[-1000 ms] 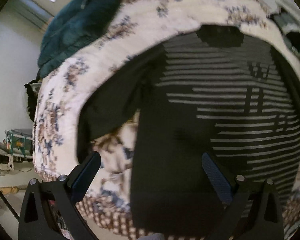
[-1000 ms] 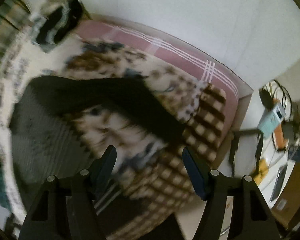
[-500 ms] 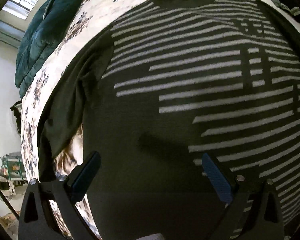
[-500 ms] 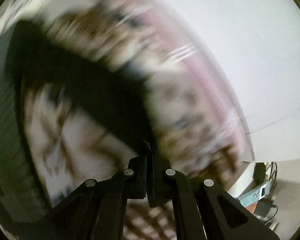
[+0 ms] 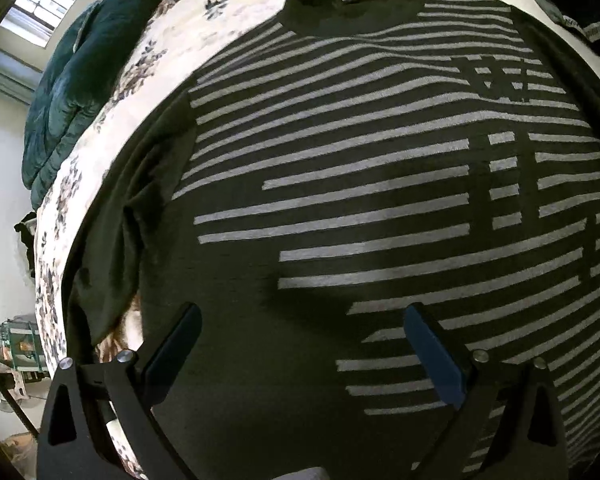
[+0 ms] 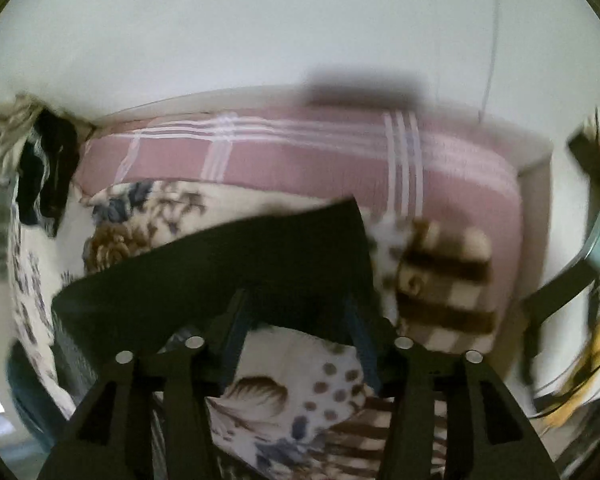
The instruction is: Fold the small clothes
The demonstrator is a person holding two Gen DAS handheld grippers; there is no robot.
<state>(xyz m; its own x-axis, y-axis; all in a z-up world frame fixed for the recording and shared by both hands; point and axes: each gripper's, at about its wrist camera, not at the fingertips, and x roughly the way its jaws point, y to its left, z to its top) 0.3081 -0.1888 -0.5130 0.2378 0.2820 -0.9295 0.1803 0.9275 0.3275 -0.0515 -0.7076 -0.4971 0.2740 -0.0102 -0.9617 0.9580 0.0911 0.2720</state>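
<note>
A dark sweater with pale grey stripes lies flat, front up, on a floral blanket, its collar at the far side. My left gripper is open and empty just above the sweater's lower body. One dark sleeve lies along the left side. In the right wrist view, my right gripper is open with the other dark sleeve lying across between its fingers; I cannot tell whether they touch it.
A dark teal quilt is bunched at the bed's far left by a window. A pink striped sheet covers the mattress against a white wall. Dark clothes are piled at the bed's corner. Clutter stands on the floor at right.
My left gripper moved in closer over the sweater's body and stayed open. My right gripper was open, shut half a second ago, and has opened again around the sleeve's end.
</note>
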